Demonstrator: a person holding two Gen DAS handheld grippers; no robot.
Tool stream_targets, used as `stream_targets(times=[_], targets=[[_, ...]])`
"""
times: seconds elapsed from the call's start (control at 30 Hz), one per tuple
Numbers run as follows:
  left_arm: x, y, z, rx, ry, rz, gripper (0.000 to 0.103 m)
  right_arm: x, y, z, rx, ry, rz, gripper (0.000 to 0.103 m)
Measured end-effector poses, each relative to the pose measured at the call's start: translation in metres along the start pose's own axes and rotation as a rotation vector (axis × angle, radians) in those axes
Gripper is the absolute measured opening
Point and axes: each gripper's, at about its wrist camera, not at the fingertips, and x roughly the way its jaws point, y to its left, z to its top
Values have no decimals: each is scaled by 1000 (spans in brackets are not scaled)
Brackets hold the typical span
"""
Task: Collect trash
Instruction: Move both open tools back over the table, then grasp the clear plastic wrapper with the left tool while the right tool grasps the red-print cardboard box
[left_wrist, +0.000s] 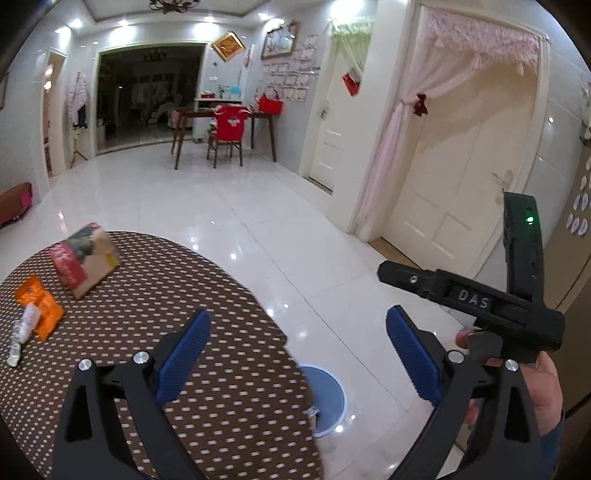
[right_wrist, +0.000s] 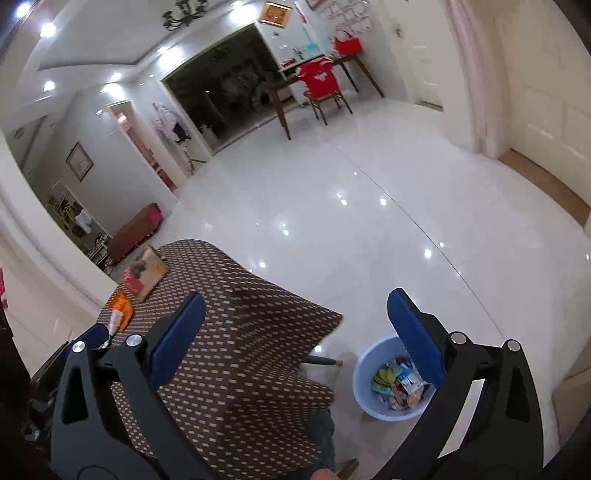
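Table (left_wrist: 221, 369) with dotted brown cloth lies beneath the left gripper (left_wrist: 295, 358), spread wide, holding nothing. Right gripper (right_wrist: 295, 339), likewise wide and unladen; blue bin (right_wrist: 364, 384) of wrappers sits below its right finger. Paper bag (left_wrist: 86, 258), orange packet (left_wrist: 40, 306) and white tube (left_wrist: 24, 328) lie beyond the left finger.

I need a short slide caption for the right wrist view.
Open right gripper above the dotted table, beside a blue bin holding wrappers.

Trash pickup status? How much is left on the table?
Done: the blue bin on the floor already holds several wrappers. In hand: nothing; the left tool and right tool are both open and empty. Left on the table: cardboard box, orange packet, white tube.
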Motion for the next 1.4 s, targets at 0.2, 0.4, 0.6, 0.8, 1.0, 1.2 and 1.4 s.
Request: stream_targets(times=[0.2, 0.4, 0.6, 0.8, 1.0, 1.2, 1.4], targets=[[-31, 37, -2, -32, -46, 55, 94, 4, 41, 1, -65, -4, 31, 97], [-58, 83, -4, -66, -74, 135, 94, 21, 94, 1, -142, 14, 72, 97], [-71, 136, -13, -117, -72, 225, 94, 52, 150, -7, -242, 56, 102, 97], [-79, 202, -32, -185, -36, 337, 94, 90, 199, -18, -326, 105, 119, 97], [-75, 267, -47, -234, 46, 455, 94, 135, 242, -33, -387, 167, 159, 97], [-59, 313, -45, -258, 108, 510, 94, 178, 282, -38, -447, 200, 140, 97], [-29, 341, -38, -250, 190, 513, 94, 223, 317, -45, -549, 212, 10, 97]])
